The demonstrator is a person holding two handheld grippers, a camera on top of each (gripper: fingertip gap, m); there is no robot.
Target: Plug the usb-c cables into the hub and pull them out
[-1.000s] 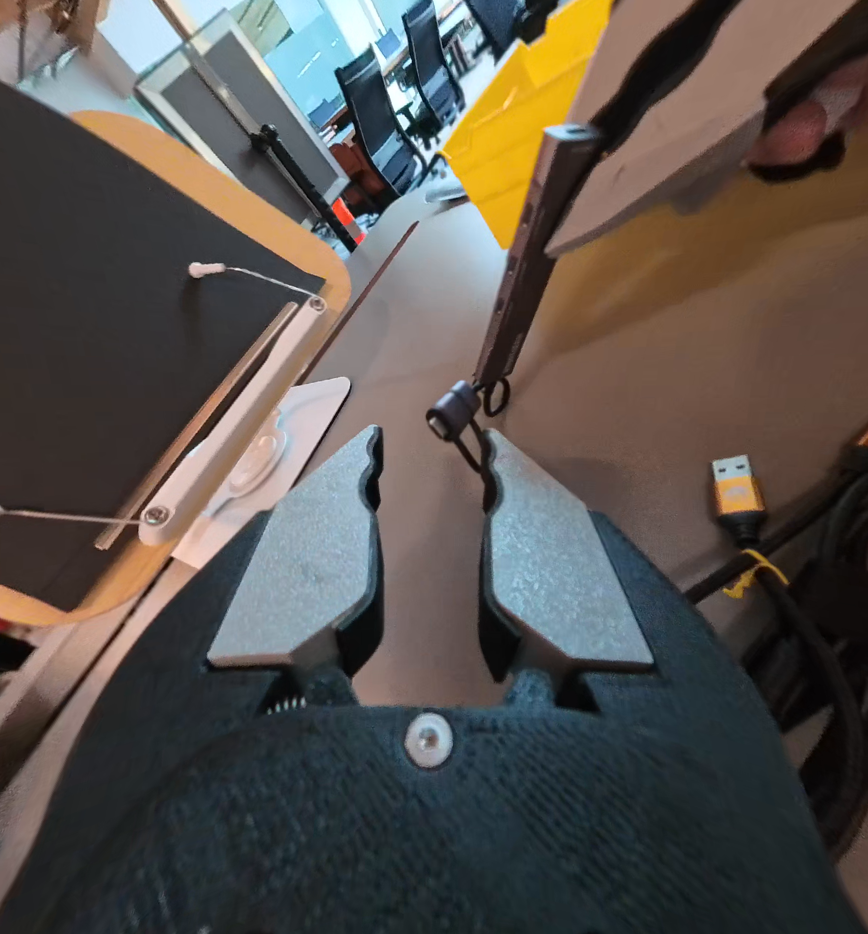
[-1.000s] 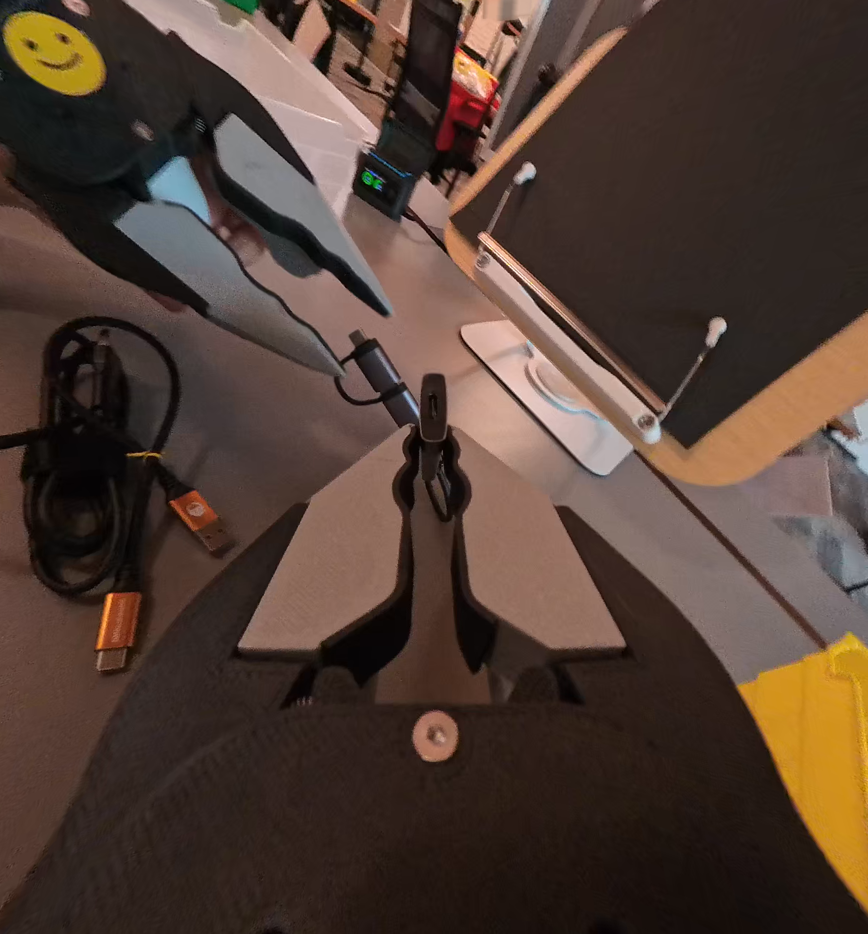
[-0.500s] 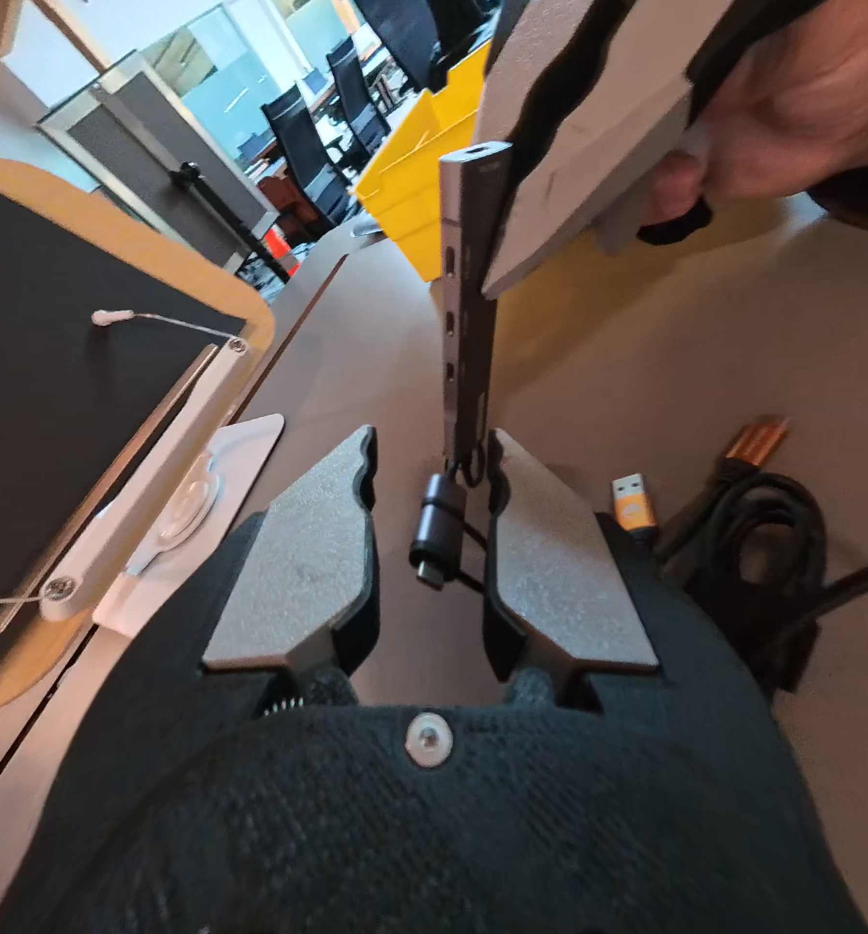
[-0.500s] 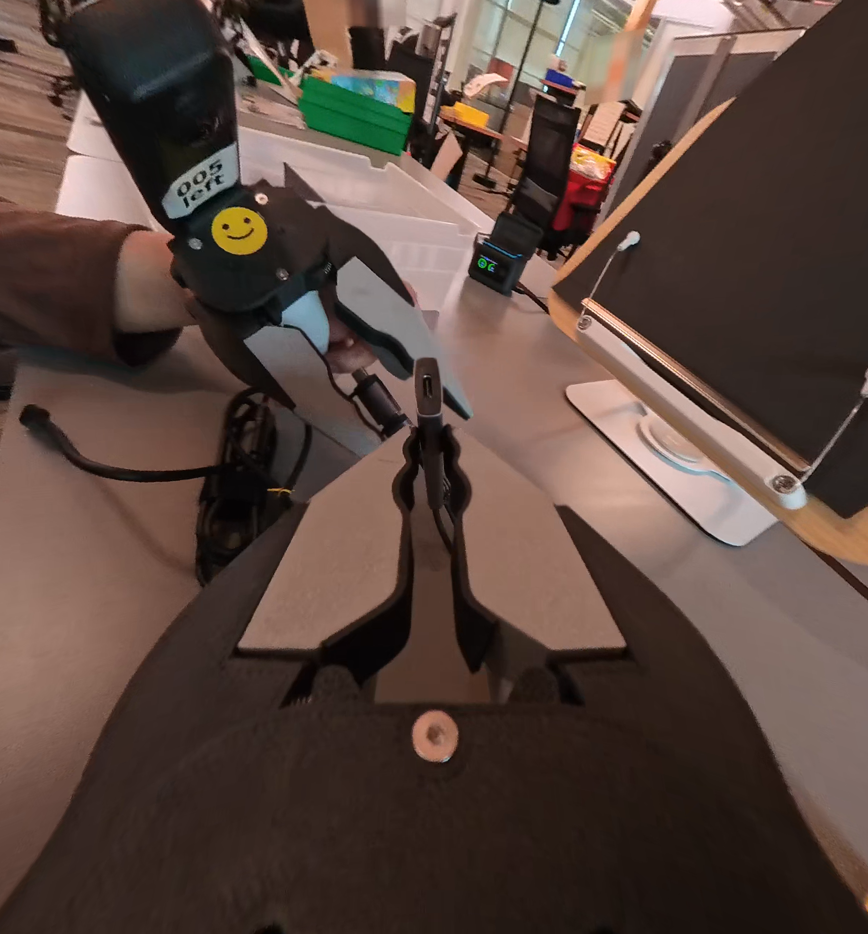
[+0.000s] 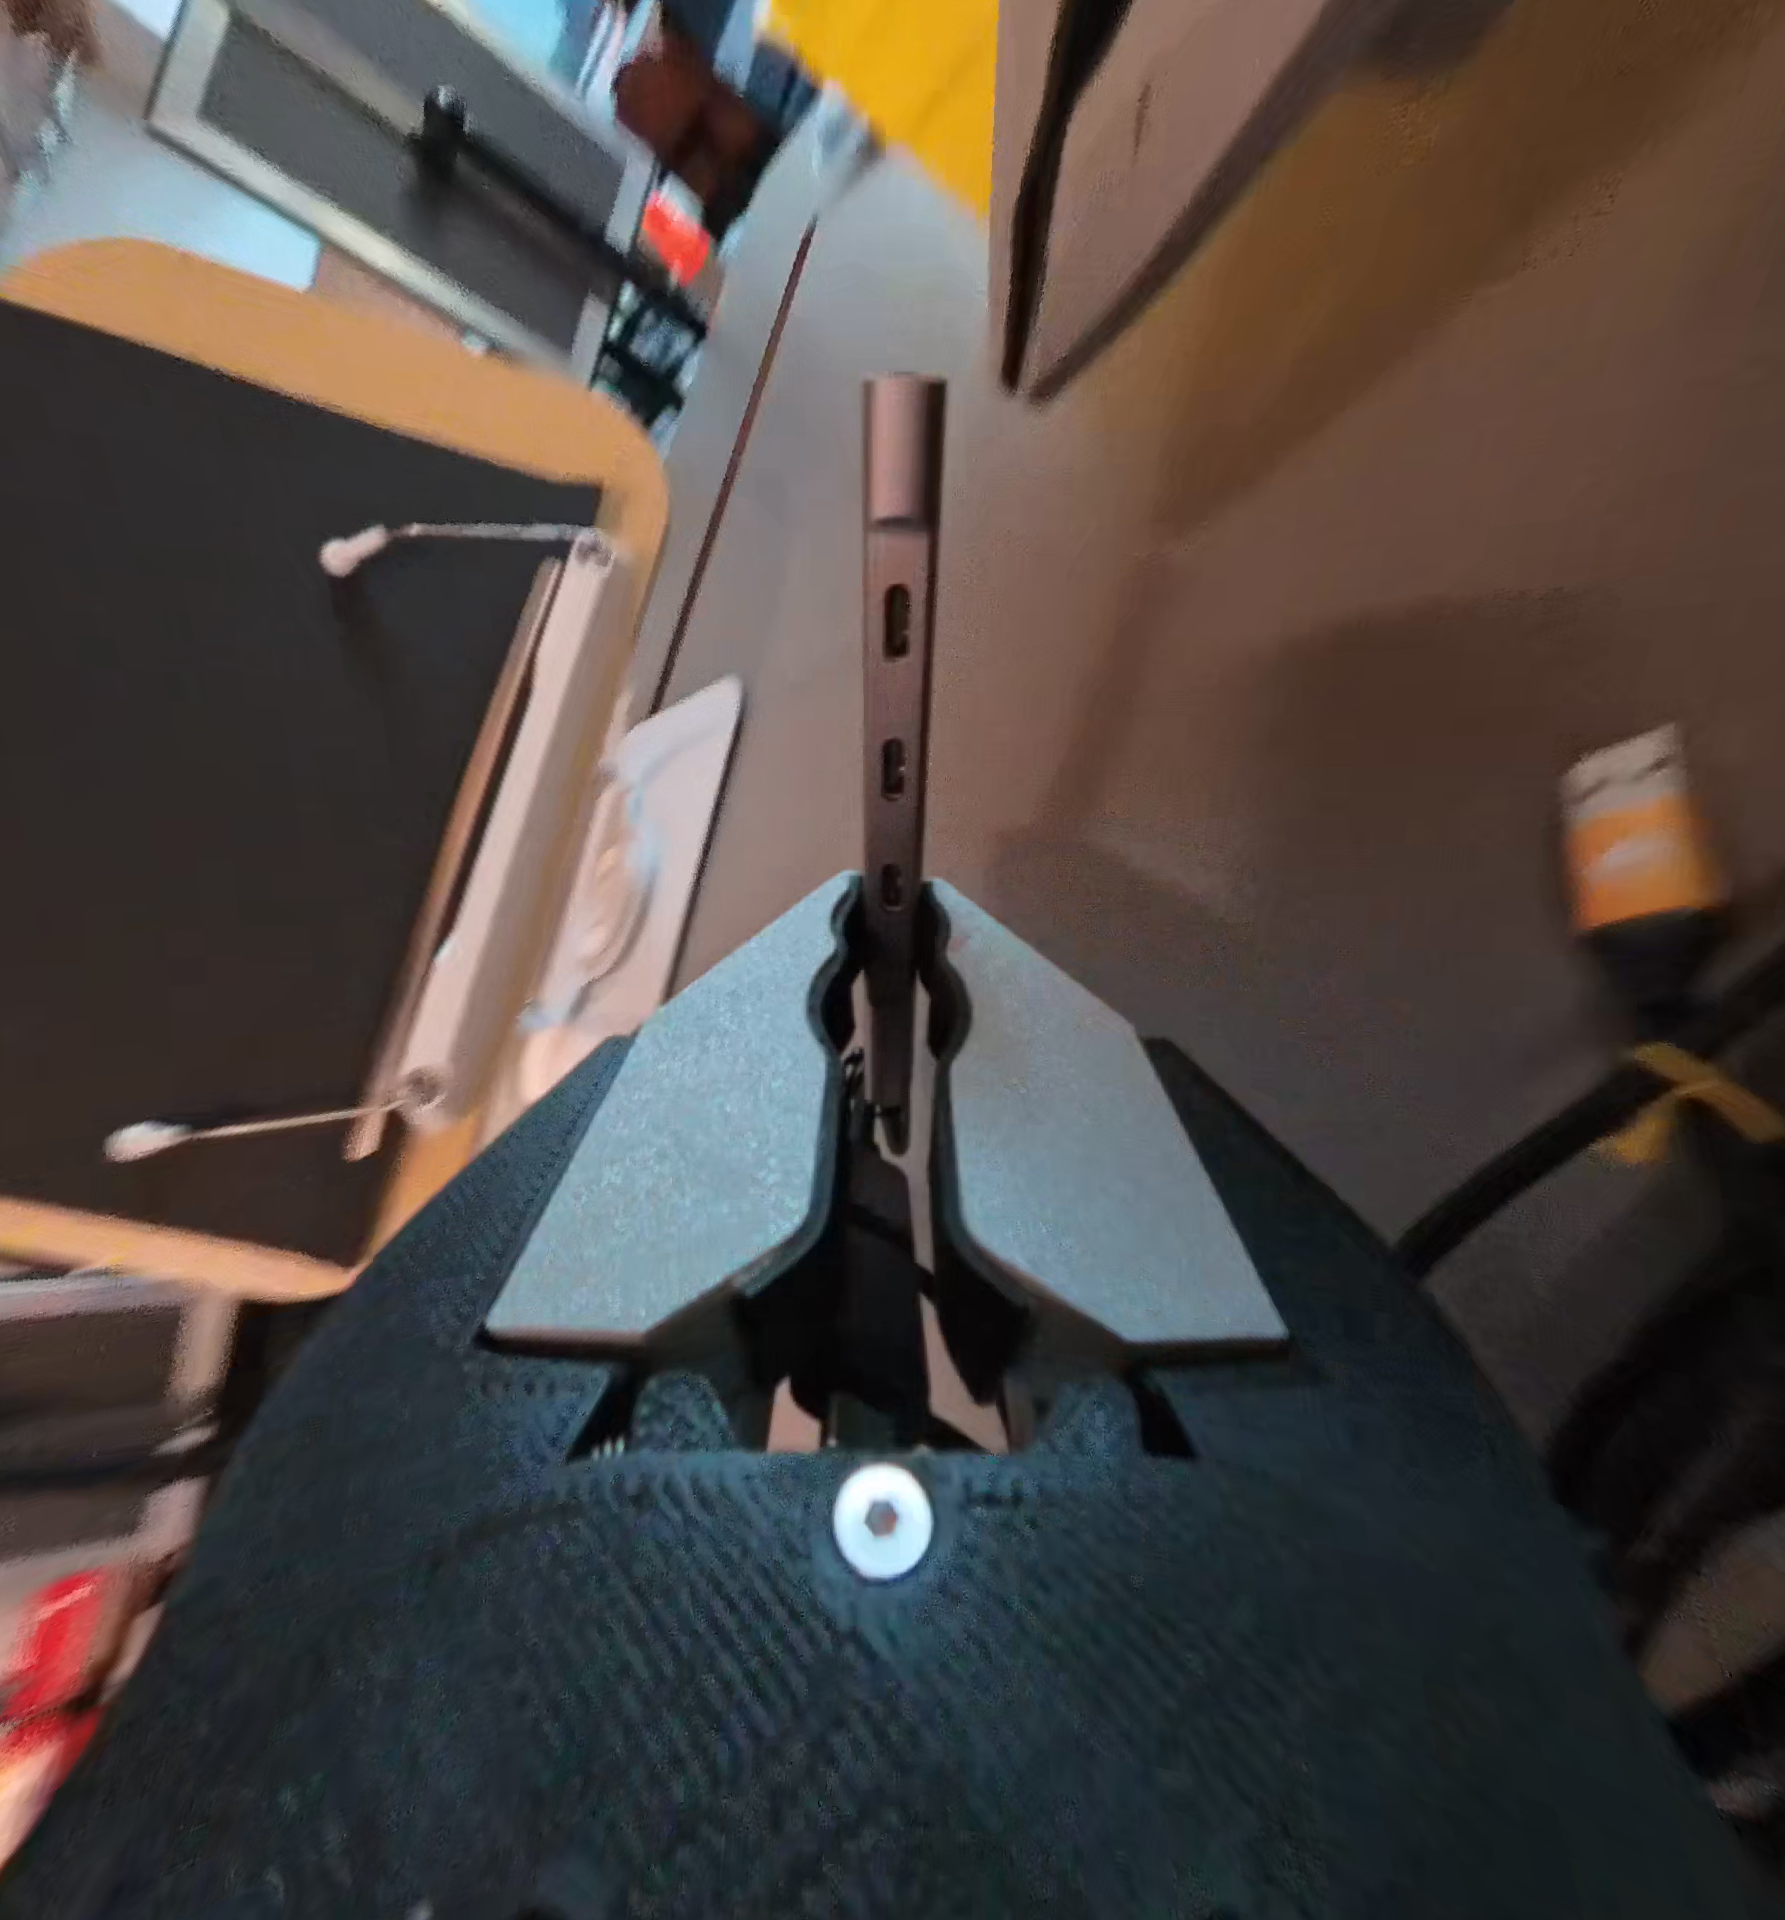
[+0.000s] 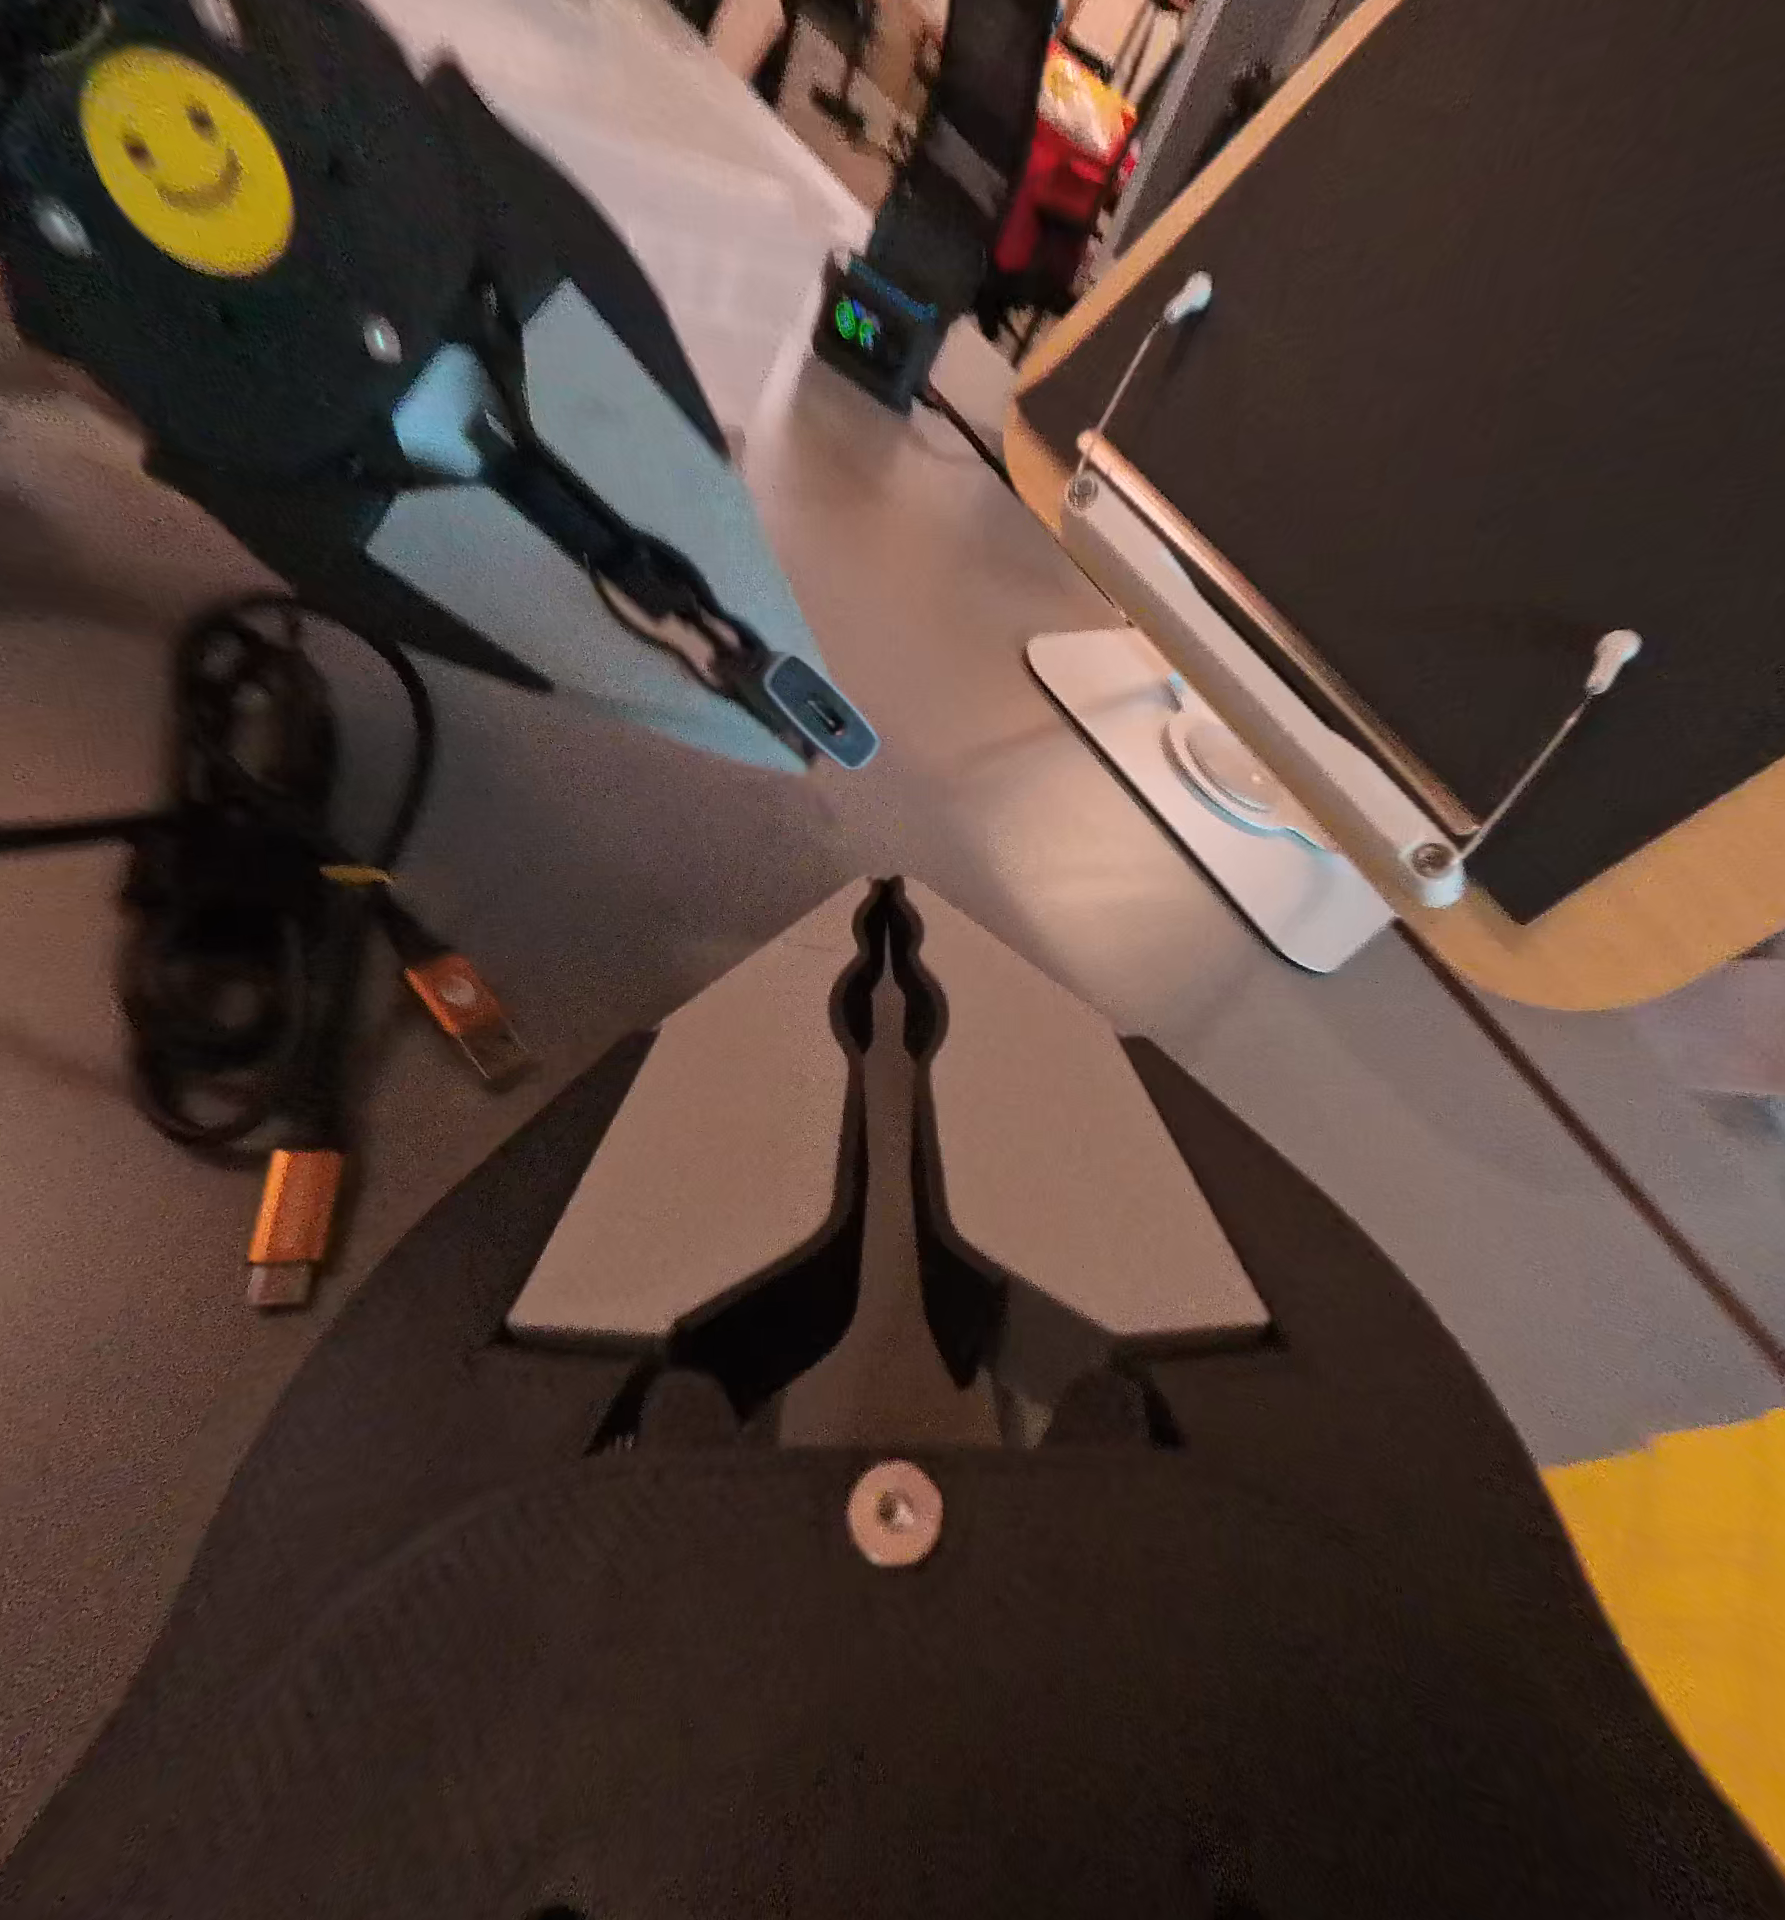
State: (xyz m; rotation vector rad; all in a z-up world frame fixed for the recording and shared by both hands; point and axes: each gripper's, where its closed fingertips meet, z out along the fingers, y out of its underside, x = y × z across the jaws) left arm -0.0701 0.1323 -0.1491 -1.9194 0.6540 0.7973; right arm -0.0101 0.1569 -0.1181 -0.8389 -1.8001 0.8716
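A slim grey hub (image 5: pixel 898 623) with several small ports along its edge stands on end between my left gripper's (image 5: pixel 893 894) pads, which are shut on its lower part. In the right wrist view the left gripper (image 6: pixel 763 717) shows at the upper left with the hub's end (image 6: pixel 823 717) sticking out past its tips. The hub's own dark lead (image 6: pixel 659 592) lies between its fingers. My right gripper (image 6: pixel 888 883) is shut with its pads touching and nothing between them, a short way from the hub's end. A black cable bundle (image 6: pixel 244 883) with orange plugs (image 6: pixel 462 1003) lies on the table to the left.
A black board with a wooden rim (image 6: pixel 1490 416) on a white stand (image 6: pixel 1231 810) takes up the right of the right wrist view. A yellow bin (image 6: pixel 1719 1621) is near the bottom right. A small device with a green display (image 6: pixel 872 332) sits farther back. An orange plug (image 5: pixel 1636 831) shows beside the left gripper. My hands' fingertips stand some 8 cm from each other. The orange plug (image 5: pixel 1636 831) is about equally far from each gripper, around 10 cm. Look for it in the right wrist view (image 6: pixel 470 1016) too.
The hub went from my right gripper to my left. The left pads closed on the hub. The right pads let it go, drew back and came together on nothing.
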